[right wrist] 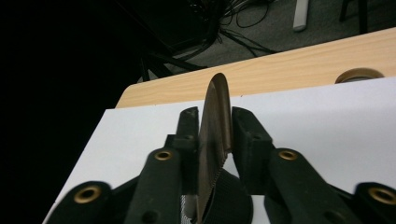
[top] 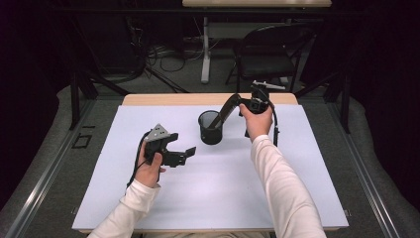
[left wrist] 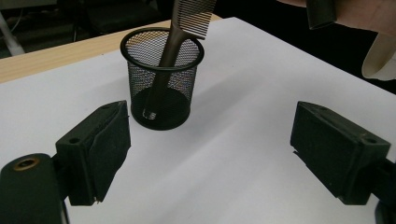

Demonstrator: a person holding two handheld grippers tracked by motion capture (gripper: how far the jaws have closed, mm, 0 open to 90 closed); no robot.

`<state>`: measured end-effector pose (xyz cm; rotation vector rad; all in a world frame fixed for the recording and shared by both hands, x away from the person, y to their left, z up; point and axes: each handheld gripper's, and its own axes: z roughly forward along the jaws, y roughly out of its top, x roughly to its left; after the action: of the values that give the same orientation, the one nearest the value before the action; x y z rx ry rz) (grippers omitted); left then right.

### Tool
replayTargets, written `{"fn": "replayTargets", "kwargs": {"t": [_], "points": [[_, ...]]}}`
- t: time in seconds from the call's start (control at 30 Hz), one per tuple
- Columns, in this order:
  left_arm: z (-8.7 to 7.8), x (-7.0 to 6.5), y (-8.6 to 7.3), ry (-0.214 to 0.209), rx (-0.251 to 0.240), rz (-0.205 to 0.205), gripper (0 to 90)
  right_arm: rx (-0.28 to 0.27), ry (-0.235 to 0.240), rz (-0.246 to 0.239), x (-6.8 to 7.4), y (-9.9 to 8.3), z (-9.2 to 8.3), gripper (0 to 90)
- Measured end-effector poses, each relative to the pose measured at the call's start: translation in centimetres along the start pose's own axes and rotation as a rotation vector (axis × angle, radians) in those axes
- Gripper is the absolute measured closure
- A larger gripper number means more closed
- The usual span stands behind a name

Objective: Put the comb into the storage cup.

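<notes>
A black mesh cup (top: 210,130) (left wrist: 161,88) stands upright on the white sheet, a little behind the middle. A dark comb (top: 225,109) (left wrist: 170,51) (right wrist: 215,144) leans in it, handle end down on the cup's floor and toothed end up to the right. My right gripper (top: 246,102) (right wrist: 215,116) is at that upper end, with its pads lying against both sides of the comb. My left gripper (top: 182,145) (left wrist: 210,154) hovers low over the sheet in front and to the left of the cup. It points at the cup, open wide, with nothing between its fingers.
The white sheet (top: 213,198) covers the wooden table (top: 148,99), whose far edge shows bare. A tan ring (right wrist: 357,74) lies on that far edge. Behind the table stand a black folding chair (top: 270,54) and a white table leg (top: 205,49), with cables on the floor.
</notes>
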<state>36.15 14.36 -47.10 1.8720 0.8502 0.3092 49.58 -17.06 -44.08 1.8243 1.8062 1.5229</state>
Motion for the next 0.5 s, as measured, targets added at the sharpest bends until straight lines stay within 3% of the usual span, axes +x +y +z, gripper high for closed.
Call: {"fn": "replayTargets", "kwargs": {"t": [0.33,0.5], "points": [[0.09,-0.02,-0.06,0.001,0.005,-0.001,12.3,-0.003,-0.005,-0.041,-0.02,0.04,-0.34,54.2],[0.01,0.04,-0.04,0.001,0.002,-0.001,12.3,0.009,-0.005,-0.056,0.03,-0.01,-0.47,52.1]]}}
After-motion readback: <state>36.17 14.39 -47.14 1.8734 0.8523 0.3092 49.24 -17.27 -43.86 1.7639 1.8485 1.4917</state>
